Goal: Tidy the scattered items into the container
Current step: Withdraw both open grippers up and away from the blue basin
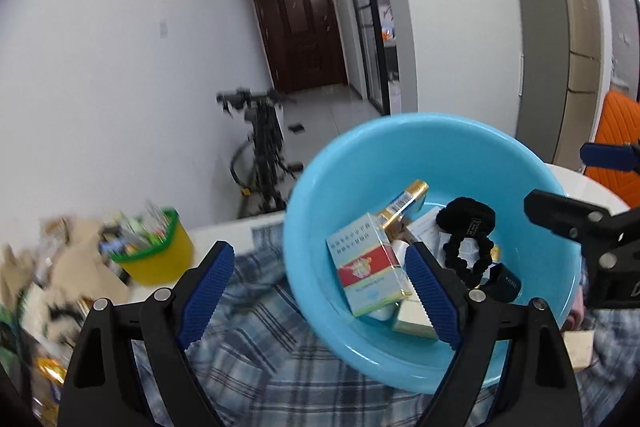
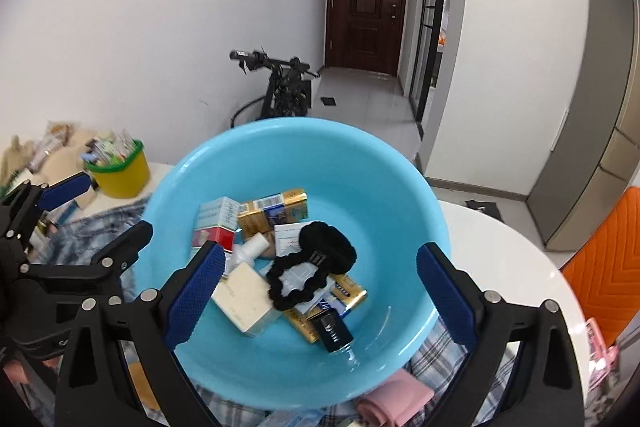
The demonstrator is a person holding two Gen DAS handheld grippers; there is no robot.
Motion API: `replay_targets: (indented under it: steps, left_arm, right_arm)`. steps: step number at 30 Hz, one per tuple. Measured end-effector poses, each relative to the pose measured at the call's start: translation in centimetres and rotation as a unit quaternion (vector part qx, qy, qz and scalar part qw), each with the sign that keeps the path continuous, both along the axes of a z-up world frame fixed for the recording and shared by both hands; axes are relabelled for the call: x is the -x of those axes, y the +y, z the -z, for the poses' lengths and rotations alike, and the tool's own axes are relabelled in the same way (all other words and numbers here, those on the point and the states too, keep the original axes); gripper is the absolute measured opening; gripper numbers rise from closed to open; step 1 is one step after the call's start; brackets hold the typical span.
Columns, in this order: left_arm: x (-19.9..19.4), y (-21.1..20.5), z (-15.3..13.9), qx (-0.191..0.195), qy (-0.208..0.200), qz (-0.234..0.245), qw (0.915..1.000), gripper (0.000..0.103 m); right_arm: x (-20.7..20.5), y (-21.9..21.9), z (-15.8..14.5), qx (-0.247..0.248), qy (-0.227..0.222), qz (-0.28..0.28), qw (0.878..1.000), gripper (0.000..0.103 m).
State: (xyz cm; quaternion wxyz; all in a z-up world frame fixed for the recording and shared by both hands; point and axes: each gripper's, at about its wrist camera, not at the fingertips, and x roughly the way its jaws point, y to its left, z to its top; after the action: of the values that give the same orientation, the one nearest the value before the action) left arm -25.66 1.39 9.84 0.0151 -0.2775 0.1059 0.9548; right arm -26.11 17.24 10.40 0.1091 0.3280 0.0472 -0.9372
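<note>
From your left wrist camera, the left gripper (image 1: 320, 291) stands wide open with nothing between its blue pads (image 1: 208, 291); its right finger reaches over the near rim of the blue basin (image 1: 320, 187), its left finger hangs over the plaid cloth (image 1: 256, 355). Inside the basin you can see a red-and-white carton (image 1: 370, 267) leaning upright, a gold pack (image 1: 404, 203) behind it, a black scrunchie (image 1: 468, 239) to the right and a small dark bottle (image 1: 506, 283) just beside that. The right gripper (image 1: 576, 187) shows at the frame's right edge, fingers spread apart (only partly in view). Off to the left a yellow tub with a green rim (image 1: 156, 251) sits on the white table, blurred clutter around it.

From your right wrist camera, the right gripper (image 2: 320, 291) is also wide open and empty, its fingers straddling the basin (image 2: 208, 163). Here the scrunchie (image 2: 316, 259) lies on top of the pile, the cream box (image 2: 244, 299) and white bottle (image 2: 252, 249) sit to its left, the dark bottle (image 2: 332, 331) below it. The left gripper (image 2: 100, 207) is at the left edge, fingers parted. A pink cloth (image 2: 396, 399) lies by the basin's near rim.
</note>
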Motion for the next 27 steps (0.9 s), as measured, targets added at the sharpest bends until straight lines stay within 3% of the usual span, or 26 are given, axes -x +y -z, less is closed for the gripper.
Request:
replay_targets:
  steps: [8,15,27]
  left_arm:
    - [-2.8,0.1,-1.7,-0.062,0.02,0.015,0.9978,0.09]
    - [-5.3,0.7,-2.4,-0.037,0.046,0.003,0.9982,0.09]
    - [-10.6,-0.3,-3.7,-0.065,0.086,0.016,0.994,0.09]
  right_arm:
    - [-3.2,1.9,-1.2,0.028,0.02,0.001,0.999,0.096]
    - [-6.6,2.6,-2.0,0.02,0.058,-0.001,0.998,0.096]
    - [-11.5,2.9,-2.8,0.029,0.105,-0.024,0.994,0.096]
